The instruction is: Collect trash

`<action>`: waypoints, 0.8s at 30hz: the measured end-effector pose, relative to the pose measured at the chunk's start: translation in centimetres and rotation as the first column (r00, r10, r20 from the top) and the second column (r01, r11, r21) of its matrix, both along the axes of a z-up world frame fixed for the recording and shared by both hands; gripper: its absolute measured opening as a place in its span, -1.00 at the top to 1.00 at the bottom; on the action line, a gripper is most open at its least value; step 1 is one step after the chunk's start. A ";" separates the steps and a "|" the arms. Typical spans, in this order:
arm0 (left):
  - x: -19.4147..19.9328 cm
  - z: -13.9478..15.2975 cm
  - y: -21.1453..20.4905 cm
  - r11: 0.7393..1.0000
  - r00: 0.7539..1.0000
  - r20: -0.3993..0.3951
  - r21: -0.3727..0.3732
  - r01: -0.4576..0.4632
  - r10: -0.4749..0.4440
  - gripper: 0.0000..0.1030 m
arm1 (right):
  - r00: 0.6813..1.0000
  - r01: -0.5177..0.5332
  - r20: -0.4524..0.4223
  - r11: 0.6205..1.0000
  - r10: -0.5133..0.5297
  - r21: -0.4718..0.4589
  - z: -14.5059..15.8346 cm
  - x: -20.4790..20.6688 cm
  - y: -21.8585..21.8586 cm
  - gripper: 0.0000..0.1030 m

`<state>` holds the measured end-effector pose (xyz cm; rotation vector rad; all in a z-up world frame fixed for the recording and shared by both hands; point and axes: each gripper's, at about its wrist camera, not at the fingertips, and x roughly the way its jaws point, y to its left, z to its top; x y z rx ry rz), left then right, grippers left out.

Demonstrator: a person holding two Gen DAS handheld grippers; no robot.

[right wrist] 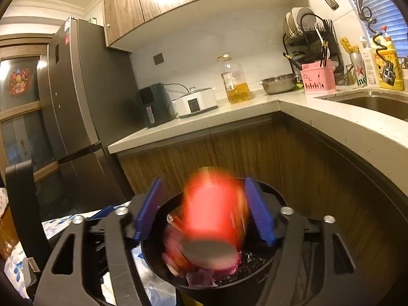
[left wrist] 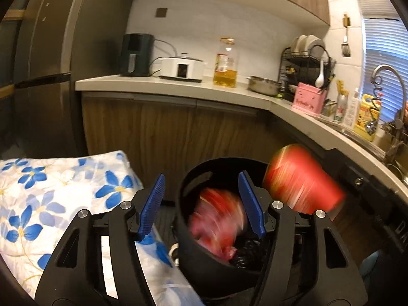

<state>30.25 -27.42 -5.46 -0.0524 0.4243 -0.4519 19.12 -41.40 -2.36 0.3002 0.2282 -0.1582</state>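
A black round trash bin point(left wrist: 204, 262) stands on the floor below both grippers, and it also shows in the right wrist view point(right wrist: 270, 278). My left gripper point(left wrist: 201, 204) is open and empty above the bin; a blurred red and pink wrapper point(left wrist: 216, 224) is in motion inside the bin. A red cup point(left wrist: 301, 178) is blurred in mid-air to the right. In the right wrist view the red cup point(right wrist: 214, 216) sits blurred between the spread blue pads of my open right gripper point(right wrist: 206, 211), over the bin's mouth, apart from both pads. Pink and black trash point(right wrist: 199, 278) lies in the bin.
A table with a blue-flowered cloth point(left wrist: 51, 193) is at the left. The L-shaped counter point(left wrist: 178, 86) carries an air fryer point(left wrist: 136, 54), a cooker, an oil jug point(left wrist: 225, 63), a steel bowl, a dish rack and a sink point(right wrist: 369, 102). A fridge point(right wrist: 74, 97) stands left.
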 end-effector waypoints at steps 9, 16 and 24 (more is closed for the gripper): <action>-3.1 1.3 5.3 0.990 0.988 0.065 0.017 -0.141 0.140 -0.68 | 0.998 0.023 -0.062 0.999 -0.025 -0.045 0.0 -2.2 1.6 -0.68; -9.3 3.1 10.4 0.973 0.966 0.140 0.051 -0.226 0.217 -0.88 | 0.992 0.000 -0.125 0.996 -0.011 -0.088 0.6 -5.6 5.3 -0.90; -15.4 3.8 16.4 0.951 0.950 0.097 0.060 -0.302 0.296 -0.89 | 0.989 -0.028 -0.145 0.990 0.008 -0.139 1.9 -10.8 10.2 -0.90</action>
